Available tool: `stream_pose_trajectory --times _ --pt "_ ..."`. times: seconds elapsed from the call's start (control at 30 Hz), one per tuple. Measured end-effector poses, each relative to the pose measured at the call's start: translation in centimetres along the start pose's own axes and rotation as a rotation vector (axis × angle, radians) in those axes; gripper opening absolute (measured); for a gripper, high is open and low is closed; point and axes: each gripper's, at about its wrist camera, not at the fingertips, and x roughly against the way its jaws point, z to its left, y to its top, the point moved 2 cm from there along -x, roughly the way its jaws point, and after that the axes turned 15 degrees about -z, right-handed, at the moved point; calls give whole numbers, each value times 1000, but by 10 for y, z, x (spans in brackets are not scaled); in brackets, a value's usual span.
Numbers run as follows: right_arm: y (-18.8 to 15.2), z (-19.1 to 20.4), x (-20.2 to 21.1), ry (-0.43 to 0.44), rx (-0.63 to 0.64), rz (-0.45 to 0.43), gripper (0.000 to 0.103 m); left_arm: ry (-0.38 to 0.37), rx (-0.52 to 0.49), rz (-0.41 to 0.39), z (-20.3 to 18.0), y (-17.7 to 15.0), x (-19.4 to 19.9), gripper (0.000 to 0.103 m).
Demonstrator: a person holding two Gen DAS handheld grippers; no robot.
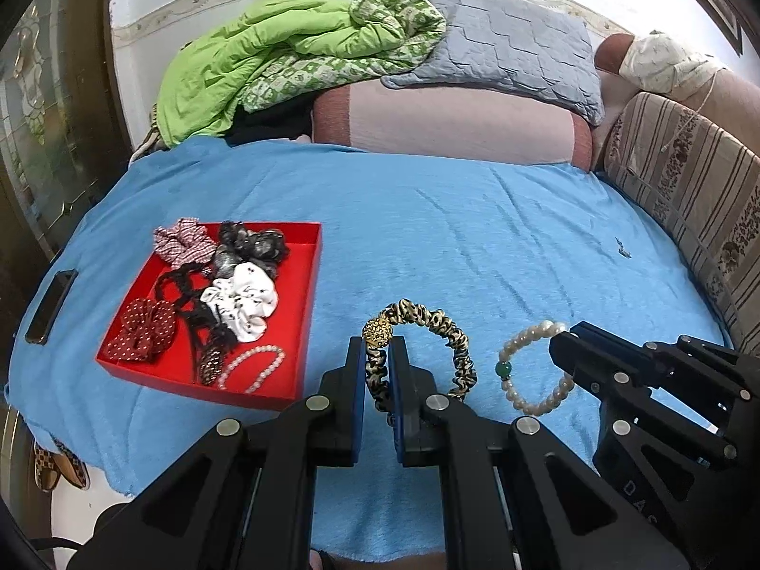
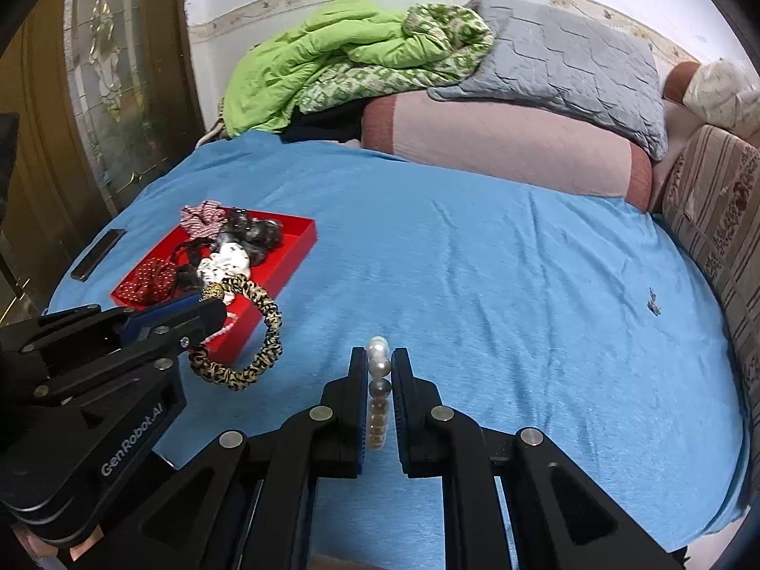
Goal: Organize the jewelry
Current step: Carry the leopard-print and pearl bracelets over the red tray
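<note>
My left gripper is shut on a leopard-print fabric bracelet with a gold bead ball, held up over the blue blanket. To its right, my right gripper is shut on a pearl bracelet with a green bead. In the right wrist view the pearl bracelet stands edge-on between the pads of the right gripper, and the left gripper holds the leopard bracelet near the red tray. The red tray at the left holds several scrunchies, a black lace piece and a pearl strand.
A dark phone lies at the blanket's left edge beside the tray. Pillows, a green quilt and a grey cushion pile up at the back. A striped cushion lines the right side. A small dark item lies on the blanket at the right.
</note>
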Motion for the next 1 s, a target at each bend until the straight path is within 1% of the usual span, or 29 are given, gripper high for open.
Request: stream_pose_trajectory --times 0.23,0.37,0.6,0.77,1.0 --pt "5 21 3 32 22 -10 11 25 18 -8 19 -1 8 9" --pt "12 35 4 58 36 -16 11 52 29 -15 35 -1 12 9" --pt "28 68 -1 118 80 -32 11 103 71 -19 77 0 13 9" --pt "41 98 -12 171 112 -30 11 129 106 -21 112 6 8 9" --pt "49 138 -31 242 143 -16 11 156 107 -21 158 22 -6 9"
